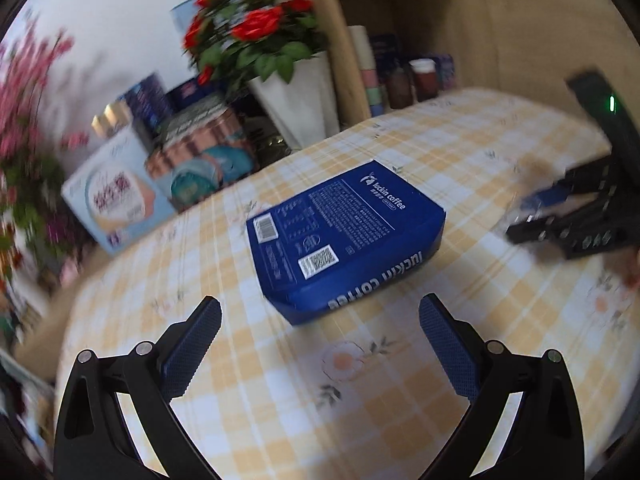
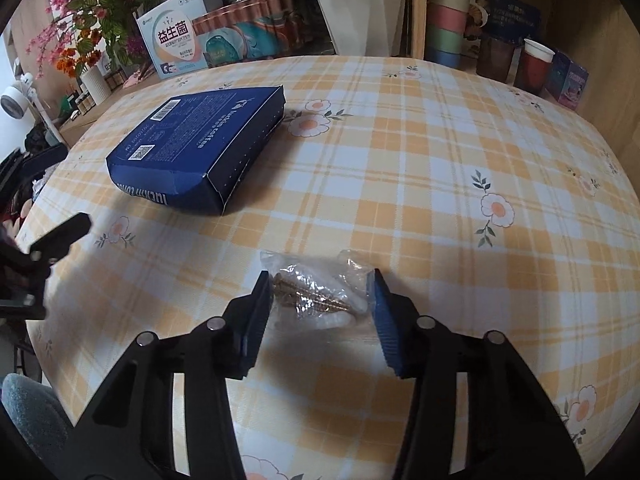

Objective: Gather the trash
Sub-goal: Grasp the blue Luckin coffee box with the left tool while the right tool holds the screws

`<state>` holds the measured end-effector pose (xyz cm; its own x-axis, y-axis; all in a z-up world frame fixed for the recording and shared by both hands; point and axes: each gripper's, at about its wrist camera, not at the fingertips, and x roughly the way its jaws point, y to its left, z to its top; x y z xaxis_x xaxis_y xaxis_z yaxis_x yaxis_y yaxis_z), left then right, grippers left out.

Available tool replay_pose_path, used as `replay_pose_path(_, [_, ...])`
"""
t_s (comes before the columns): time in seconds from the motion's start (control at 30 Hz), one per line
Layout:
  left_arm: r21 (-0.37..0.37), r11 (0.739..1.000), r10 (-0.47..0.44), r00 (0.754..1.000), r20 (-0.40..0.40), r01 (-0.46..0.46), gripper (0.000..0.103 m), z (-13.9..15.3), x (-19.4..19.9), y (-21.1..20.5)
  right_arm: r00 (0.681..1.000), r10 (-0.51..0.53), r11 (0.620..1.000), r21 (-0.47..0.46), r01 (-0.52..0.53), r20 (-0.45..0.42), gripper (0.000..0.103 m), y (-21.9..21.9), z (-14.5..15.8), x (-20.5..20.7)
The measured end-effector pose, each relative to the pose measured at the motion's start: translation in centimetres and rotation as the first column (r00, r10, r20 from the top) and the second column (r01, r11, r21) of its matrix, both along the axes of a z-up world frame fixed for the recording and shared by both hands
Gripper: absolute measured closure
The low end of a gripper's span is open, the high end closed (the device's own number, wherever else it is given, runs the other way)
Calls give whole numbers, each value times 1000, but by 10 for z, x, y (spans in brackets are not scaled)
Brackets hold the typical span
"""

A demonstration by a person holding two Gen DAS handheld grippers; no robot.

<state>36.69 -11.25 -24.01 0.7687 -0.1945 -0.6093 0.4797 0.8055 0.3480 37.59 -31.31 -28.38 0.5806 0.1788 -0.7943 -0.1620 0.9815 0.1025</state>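
Note:
A blue luckin coffee box (image 1: 344, 236) lies flat on the yellow checked tablecloth (image 1: 460, 140), just ahead of my left gripper (image 1: 320, 299), which stands open and empty. In the right wrist view the same box (image 2: 196, 144) lies at the far left. A small clear plastic bag of screws (image 2: 316, 292) lies on the cloth between the fingers of my right gripper (image 2: 320, 274). The pads stand at the bag's two sides without squeezing it. That right gripper (image 1: 524, 216) shows blurred at the right of the left wrist view. One finger of the left gripper (image 2: 68, 232) shows at the left edge.
A white vase of red roses (image 1: 296, 96), printed boxes (image 2: 176, 40) and pink flowers (image 2: 84, 12) crowd the table's far edge. Stacked coloured cups (image 2: 448, 20) and dark jars (image 2: 536, 68) stand in a wooden shelf at the back right.

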Motion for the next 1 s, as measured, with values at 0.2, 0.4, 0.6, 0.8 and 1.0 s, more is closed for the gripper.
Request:
replay_pose_path(0.2, [202, 977, -79, 995, 54, 67, 6, -22, 13, -21, 1000, -8, 999, 37, 8, 0, 53, -5, 1, -1])
replay_pose_path(0.4, [311, 945, -127, 991, 50, 105, 7, -38, 26, -37, 1000, -9, 998, 56, 9, 3, 53, -6, 1, -1])
replay_pose_path(0.6, [332, 938, -127, 991, 49, 104, 13, -41, 43, -44, 1000, -5, 998, 68, 4, 6, 53, -9, -1, -1])
replay_pose_path(0.8, [350, 927, -144, 990, -1, 135, 47, -43, 55, -52, 1000, -9, 996, 91, 9, -2, 53, -10, -1, -1])
replay_pose_path(1.0, [181, 981, -76, 996, 53, 65, 74, -4, 58, -34, 1000, -8, 994, 105, 7, 9, 53, -9, 4, -6])
